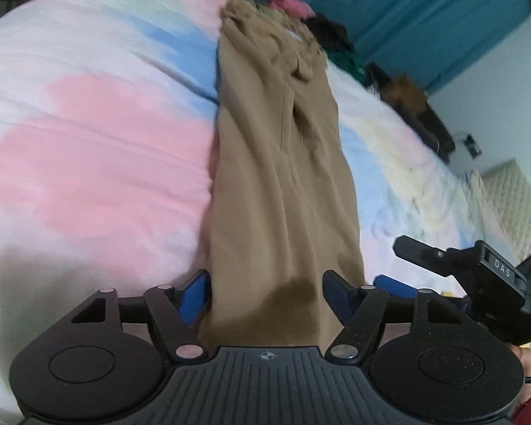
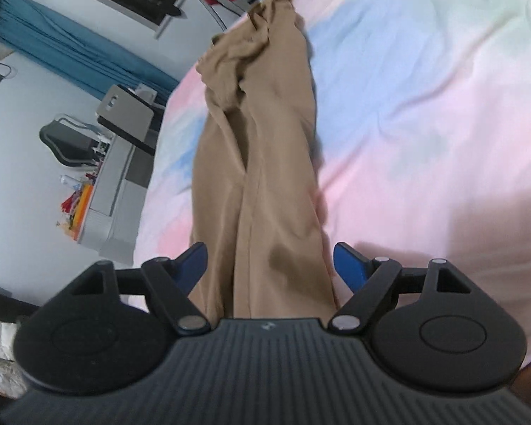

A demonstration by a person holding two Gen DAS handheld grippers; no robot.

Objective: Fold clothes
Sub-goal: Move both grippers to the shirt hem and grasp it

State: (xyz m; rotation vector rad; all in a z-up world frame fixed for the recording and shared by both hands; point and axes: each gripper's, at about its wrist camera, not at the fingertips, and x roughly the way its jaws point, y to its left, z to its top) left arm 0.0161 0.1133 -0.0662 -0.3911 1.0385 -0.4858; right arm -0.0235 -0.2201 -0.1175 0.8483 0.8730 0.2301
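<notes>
From the left wrist: lay stretched lengthwise down the bed (image 1: 88, 134), the tan trousers (image 1: 279, 184), already doubled leg on leg, presumably so the next fold could run across the length; stood spread to either side of the near hem, the left tongs (image 1: 265, 297), blue pads clear of the cloth or only brushing its edge on one side, nothing pinched, likely parted so as to straddle the hem before a grip; showed at the right edge, part of the right tongs (image 1: 442, 258), close beside and aimed at the same end; sat bunched at the far end against a pile of other clothes (image 1: 322, 28), the waistband. From the right wrist: ran away up the pastel cover toward the far edge, the same trousers (image 2: 262, 163); stood wide apart, the right tongs (image 2: 269, 265), cloth between the pads but untouched, apparently lined up on the hem for a two-handed lift
</notes>
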